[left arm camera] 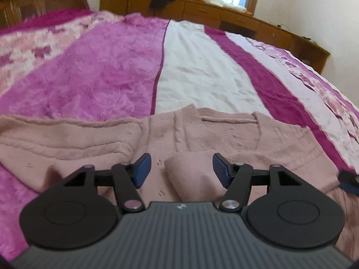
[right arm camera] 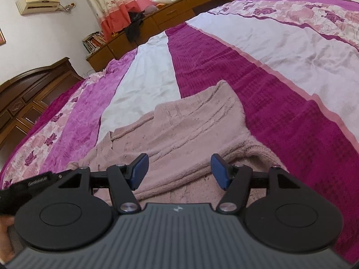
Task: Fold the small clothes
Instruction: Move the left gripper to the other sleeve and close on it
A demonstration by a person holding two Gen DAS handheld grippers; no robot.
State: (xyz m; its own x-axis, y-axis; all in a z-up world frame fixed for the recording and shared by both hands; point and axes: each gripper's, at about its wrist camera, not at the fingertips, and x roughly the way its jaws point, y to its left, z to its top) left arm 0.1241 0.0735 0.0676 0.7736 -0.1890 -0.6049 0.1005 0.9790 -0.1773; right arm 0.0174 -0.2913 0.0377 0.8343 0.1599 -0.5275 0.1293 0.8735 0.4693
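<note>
A dusty-pink knitted sweater [left arm camera: 202,134] lies flat on the bed, its neckline toward the far side. In the left wrist view one sleeve stretches off to the left. My left gripper [left arm camera: 181,170] hovers low over the sweater, open, and a folded sleeve end [left arm camera: 190,174] lies between the blue pads without touching them. My right gripper [right arm camera: 179,170] is open too, above the sweater [right arm camera: 190,123] where a sleeve is folded across the body. Part of the right gripper [left arm camera: 349,181] shows at the right edge of the left wrist view.
The bed cover [left arm camera: 112,67] has magenta, white and floral stripes. A dark wooden headboard [right arm camera: 33,94] stands at the left, and low wooden cabinets [left arm camera: 202,11] with clothes and a plush toy run under the window. An air conditioner [right arm camera: 38,2] hangs on the wall.
</note>
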